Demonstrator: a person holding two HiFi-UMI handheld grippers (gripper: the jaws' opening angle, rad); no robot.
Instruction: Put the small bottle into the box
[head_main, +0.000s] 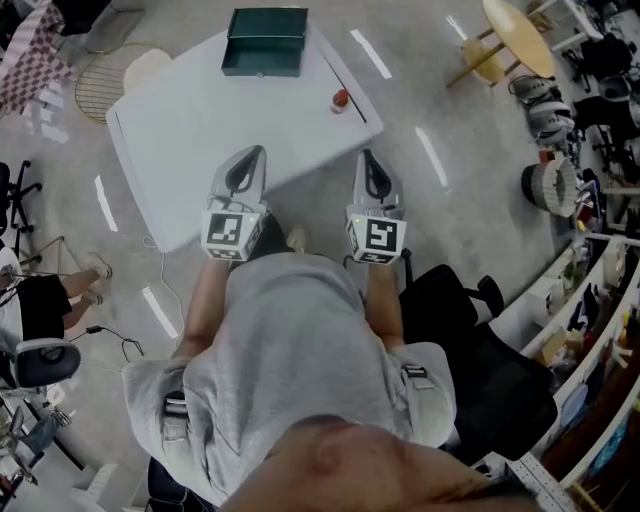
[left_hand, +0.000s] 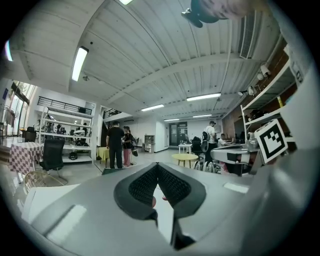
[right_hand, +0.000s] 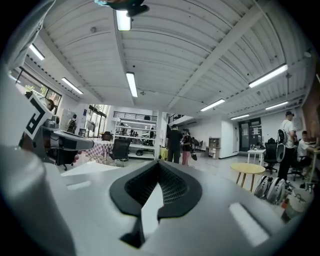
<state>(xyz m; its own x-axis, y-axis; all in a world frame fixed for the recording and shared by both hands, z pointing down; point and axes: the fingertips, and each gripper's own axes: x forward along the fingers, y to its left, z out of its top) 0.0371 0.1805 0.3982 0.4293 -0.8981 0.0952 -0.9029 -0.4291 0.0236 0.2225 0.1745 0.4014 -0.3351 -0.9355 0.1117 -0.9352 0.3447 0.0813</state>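
A white table (head_main: 190, 130) stands on a grey concrete floor, with a round wooden table (head_main: 520, 35) off beyond its far right corner and shelving along the room's right side. I hold my left gripper (head_main: 254, 153) and right gripper (head_main: 367, 156) side by side over the table's near edge, both pointing towards the far edge, each with its jaws pressed together on nothing. The small bottle (head_main: 341, 100), pale with a red cap, stands upright by the right edge, apart from the dark green box (head_main: 265, 45) lying open at the far edge.
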